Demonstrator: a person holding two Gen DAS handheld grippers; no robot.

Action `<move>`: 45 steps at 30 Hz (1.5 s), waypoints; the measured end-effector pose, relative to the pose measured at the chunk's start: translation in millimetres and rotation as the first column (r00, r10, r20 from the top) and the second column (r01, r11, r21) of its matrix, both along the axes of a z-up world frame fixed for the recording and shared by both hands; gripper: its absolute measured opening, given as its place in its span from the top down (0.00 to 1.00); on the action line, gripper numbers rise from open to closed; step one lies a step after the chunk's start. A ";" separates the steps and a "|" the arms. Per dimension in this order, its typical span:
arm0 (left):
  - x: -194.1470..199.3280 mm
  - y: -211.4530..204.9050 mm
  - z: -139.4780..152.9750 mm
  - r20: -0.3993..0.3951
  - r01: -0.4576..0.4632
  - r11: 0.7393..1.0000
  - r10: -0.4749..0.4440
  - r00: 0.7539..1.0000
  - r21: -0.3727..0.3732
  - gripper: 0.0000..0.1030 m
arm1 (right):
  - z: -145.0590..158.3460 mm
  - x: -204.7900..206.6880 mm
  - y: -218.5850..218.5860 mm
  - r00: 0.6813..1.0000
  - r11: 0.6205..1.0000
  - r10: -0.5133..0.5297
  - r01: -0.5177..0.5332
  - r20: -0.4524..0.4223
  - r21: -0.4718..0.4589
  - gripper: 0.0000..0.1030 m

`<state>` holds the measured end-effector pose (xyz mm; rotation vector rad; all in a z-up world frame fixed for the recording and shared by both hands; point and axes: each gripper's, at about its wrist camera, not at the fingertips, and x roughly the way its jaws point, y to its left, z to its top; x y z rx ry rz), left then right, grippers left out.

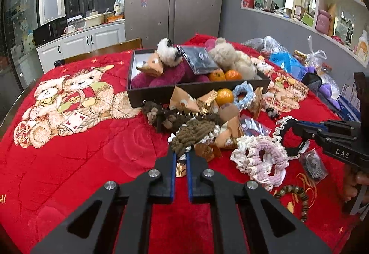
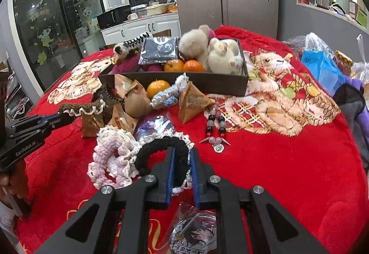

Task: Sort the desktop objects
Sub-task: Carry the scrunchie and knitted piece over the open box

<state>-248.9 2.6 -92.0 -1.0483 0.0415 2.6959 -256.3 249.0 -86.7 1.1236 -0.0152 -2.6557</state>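
In the left wrist view my left gripper point(image 1: 180, 152) is shut on a brown scrunchie with white lace trim point(image 1: 193, 134), held a little above the red blanket point(image 1: 92, 161). The right wrist view shows that same gripper point(image 2: 60, 118) at the left edge with the brown scrunchie point(image 2: 83, 108) hanging from its tips. My right gripper point(image 2: 181, 152) is shut on a black scrunchie edged in white lace point(image 2: 161, 146). From the left wrist view the right gripper point(image 1: 297, 130) reaches in from the right with the black scrunchie point(image 1: 284, 123). A pink and white scrunchie point(image 1: 260, 161) point(image 2: 110, 157) lies between them.
A black box point(image 1: 152, 94) point(image 2: 221, 84) at the back holds plush toys and two oranges. Before it lie a loose orange point(image 2: 158, 89), a blue scrunchie point(image 2: 166, 95), brown pyramid packets point(image 2: 192, 102), bead bracelets point(image 2: 215, 125) point(image 1: 297, 196) and a bagged badge point(image 2: 193, 233). Plastic bags point(image 1: 286, 62) crowd the right side.
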 end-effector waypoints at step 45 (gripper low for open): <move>9.9 -4.0 75.6 -0.113 -0.055 0.998 0.056 0.992 0.011 0.93 | 123.5 18.2 -43.0 0.967 0.999 0.042 -0.036 -0.250 0.026 0.87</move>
